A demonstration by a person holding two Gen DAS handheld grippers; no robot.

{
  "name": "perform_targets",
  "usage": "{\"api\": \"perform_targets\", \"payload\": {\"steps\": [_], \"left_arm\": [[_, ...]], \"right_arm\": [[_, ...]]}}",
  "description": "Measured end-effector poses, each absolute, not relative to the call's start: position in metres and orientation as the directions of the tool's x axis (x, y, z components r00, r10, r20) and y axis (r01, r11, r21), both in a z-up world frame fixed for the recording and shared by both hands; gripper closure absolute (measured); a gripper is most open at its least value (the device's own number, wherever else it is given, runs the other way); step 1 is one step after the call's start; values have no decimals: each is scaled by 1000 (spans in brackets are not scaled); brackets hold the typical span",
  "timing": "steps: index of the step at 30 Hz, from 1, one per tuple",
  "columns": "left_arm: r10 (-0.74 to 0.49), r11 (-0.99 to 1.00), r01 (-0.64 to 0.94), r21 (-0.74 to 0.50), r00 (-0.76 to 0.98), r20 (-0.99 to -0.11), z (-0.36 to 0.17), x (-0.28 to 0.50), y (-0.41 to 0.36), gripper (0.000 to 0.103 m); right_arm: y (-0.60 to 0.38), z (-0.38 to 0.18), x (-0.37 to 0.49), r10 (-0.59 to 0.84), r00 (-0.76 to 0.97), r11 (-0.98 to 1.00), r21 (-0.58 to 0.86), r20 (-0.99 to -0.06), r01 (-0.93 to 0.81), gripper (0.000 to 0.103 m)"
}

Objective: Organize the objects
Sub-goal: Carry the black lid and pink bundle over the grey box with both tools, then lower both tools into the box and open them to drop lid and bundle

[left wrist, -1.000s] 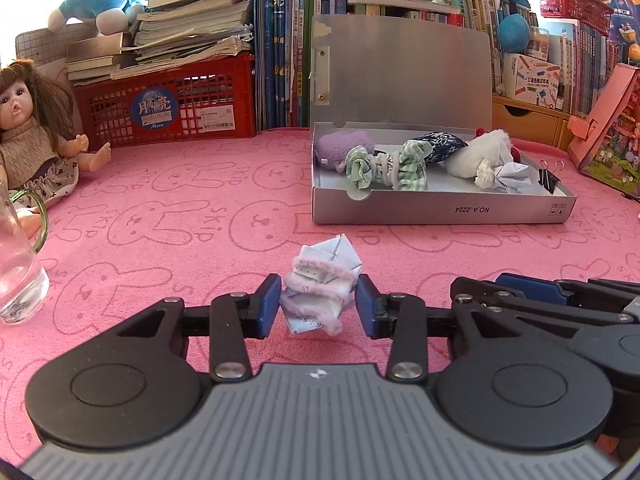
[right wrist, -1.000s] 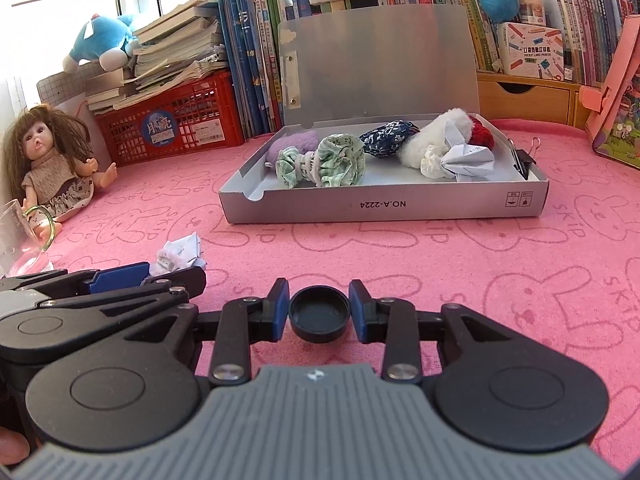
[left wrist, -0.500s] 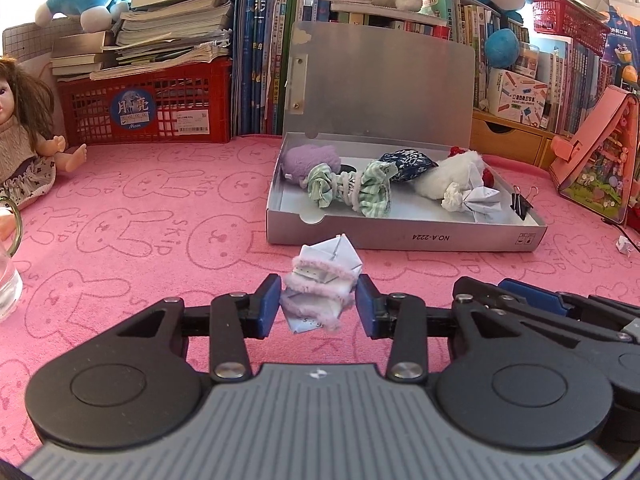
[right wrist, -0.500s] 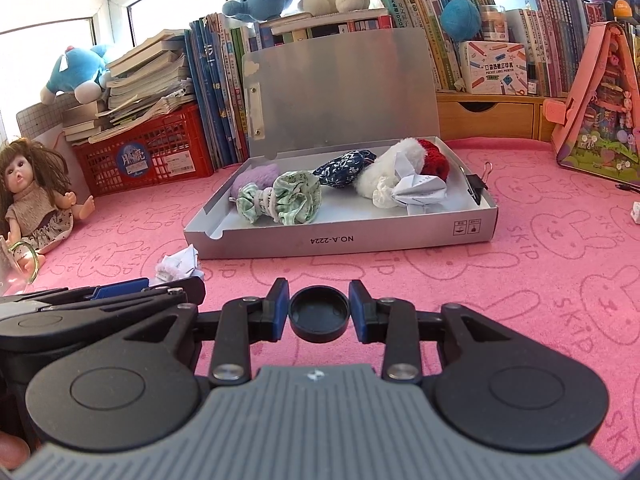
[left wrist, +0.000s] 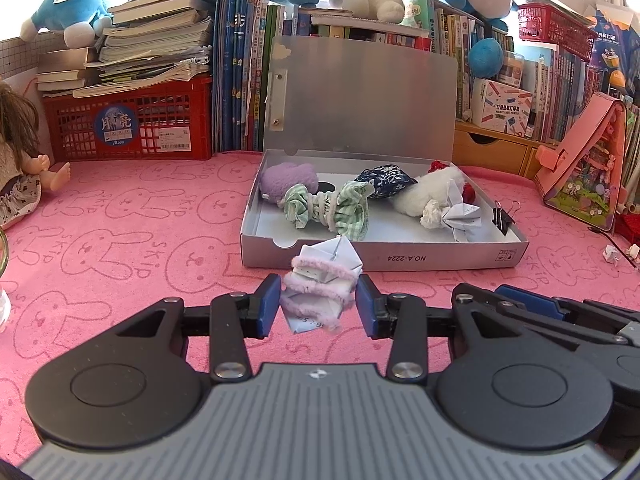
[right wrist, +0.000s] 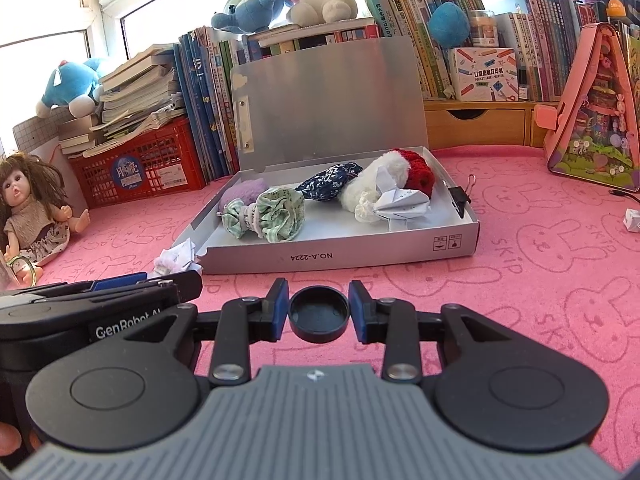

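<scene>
L wrist view: left gripper [left wrist: 318, 307] pinching folded paper w/ fuzzy pink trim [left wrist: 320, 280] by its sides, hovering just short of grey box [left wrist: 384, 258]. Light, crushable, prob. best kept on the thicker folds.

R wrist view: right gripper [right wrist: 319, 311] clamping black cap [right wrist: 319, 314] across rim, over pink mat [right wrist: 540, 280], near box front. Rigid, smooth, possibly slipping if loosened.

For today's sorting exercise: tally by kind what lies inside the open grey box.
Fabric scrunchies: 2, green checked, navy floral
Fluffy pieces: 3, purple, white, red
Folded paper: 1
Black binder clip: 1
Total: 7
</scene>
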State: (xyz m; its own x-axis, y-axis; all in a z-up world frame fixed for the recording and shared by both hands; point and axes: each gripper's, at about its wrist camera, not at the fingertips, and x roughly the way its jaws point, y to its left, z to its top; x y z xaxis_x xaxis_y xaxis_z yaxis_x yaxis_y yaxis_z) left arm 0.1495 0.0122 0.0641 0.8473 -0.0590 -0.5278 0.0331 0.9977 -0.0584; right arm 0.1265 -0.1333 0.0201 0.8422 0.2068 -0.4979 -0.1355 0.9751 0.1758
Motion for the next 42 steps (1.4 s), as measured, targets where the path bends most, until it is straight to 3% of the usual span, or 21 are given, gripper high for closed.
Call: {"api": "perform_targets", "payload": {"steps": [11, 19, 37, 38, 40, 42], "left_arm": [[-61, 998, 41, -49, 850, -524, 66, 161, 12, 57], [-68, 996, 25, -90, 855, -513, 76, 221, 13, 57], [9, 1000, -15, -7, 835, -550, 44, 305, 9, 55], [7, 1000, -12, -6, 835, -550, 43, 305, 8, 54], [3, 1000, -4, 0, 833, -554, 43, 304, 7, 45], [9, 1000, -3, 11, 833, -553, 42, 302, 6, 32]], "right_arm": [[-145, 27, 142, 214, 846, 974, 176, -488, -144, 64], [-159, 39, 202, 241, 830, 964, 223, -503, -145, 64], [-156, 15, 283, 235, 797, 966, 228, -557, -125, 64], [-156, 14, 283, 229, 798, 967, 224, -557, -121, 62], [-155, 13, 282, 218, 803, 970, 215, -555, -115, 45], [-155, 13, 279, 214, 807, 972, 205, -551, -117, 40]]}}
